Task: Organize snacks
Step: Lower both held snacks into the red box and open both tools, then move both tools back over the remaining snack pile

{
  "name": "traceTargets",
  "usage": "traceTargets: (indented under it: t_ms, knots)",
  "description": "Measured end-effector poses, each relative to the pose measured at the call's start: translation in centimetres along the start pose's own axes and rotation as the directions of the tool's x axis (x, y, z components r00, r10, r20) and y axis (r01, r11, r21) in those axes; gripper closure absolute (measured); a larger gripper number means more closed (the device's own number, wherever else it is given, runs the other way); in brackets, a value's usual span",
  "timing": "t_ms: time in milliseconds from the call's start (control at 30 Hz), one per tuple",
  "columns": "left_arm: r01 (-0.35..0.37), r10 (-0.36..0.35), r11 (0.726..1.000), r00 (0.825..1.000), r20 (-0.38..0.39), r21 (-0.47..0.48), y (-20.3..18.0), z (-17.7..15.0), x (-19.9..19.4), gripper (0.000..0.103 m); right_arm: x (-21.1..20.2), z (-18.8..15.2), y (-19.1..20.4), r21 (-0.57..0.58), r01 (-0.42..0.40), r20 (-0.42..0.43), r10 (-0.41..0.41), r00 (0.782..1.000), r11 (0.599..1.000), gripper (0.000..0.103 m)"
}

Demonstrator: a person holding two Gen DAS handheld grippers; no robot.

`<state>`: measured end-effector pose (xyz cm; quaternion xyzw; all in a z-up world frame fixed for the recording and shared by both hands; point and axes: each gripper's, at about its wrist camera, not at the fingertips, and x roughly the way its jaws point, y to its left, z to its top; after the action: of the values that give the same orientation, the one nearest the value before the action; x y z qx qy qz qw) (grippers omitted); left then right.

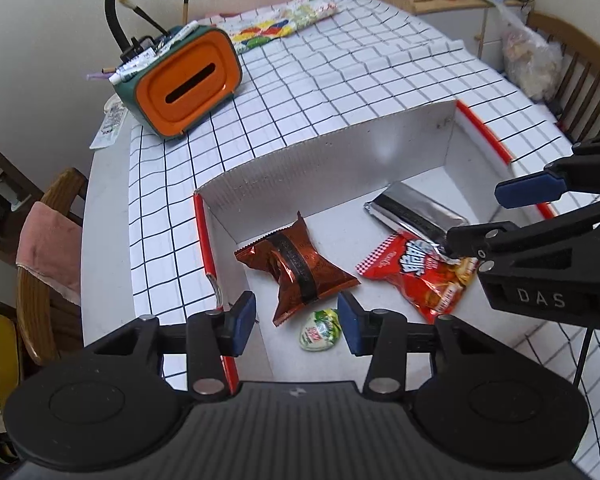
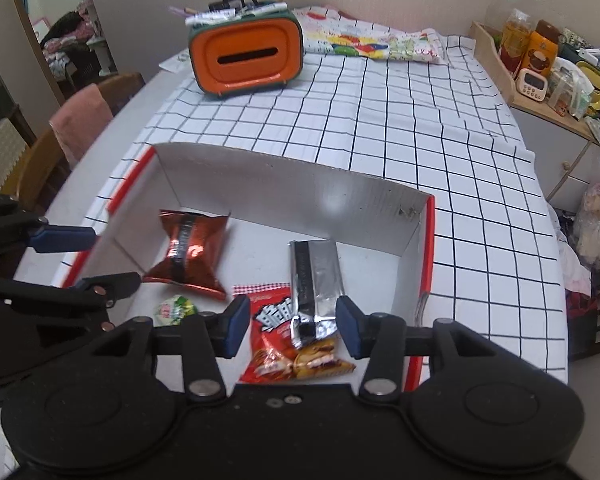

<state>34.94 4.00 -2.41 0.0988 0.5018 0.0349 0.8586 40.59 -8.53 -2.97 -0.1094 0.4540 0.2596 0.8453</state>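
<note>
Covering most of the table (image 2: 112, 120), a grid-patterned cloth (image 2: 380, 120) carries the shallow red-edged box (image 2: 284, 196), whose tall white back wall bounds the far side. Cloth beyond that wall lies bare up to the orange tissue holder (image 2: 246, 56). Inside the box: copper packet (image 1: 296, 266) at left, red snack bag (image 1: 416, 276) at right with the silver bar (image 1: 412, 212) overlapping its top edge, small green sweet (image 1: 320, 330) nearest the front. Left gripper (image 1: 296, 320) and right gripper (image 2: 288, 326) hover above, jaws released, grasping nothing.
</note>
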Motion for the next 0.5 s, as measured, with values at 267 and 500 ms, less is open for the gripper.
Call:
traceTargets:
  t_ms: [267,500]
  knots:
    - [0.038,-0.036,0.999,0.997,0.073,-0.034,0.6,-2.5,-3.4,0.055,-3.9,-1.9,1.5,0.001,-0.014,0.061,0.014,0.998,1.000,0.047]
    - [0.056,-0.046,0.996,0.990,0.131,-0.073,1.4,-4.7,-6.4,0.048,-6.8,-3.8,2.4,0.026,-0.033,0.104,0.030,0.994,0.999,0.037]
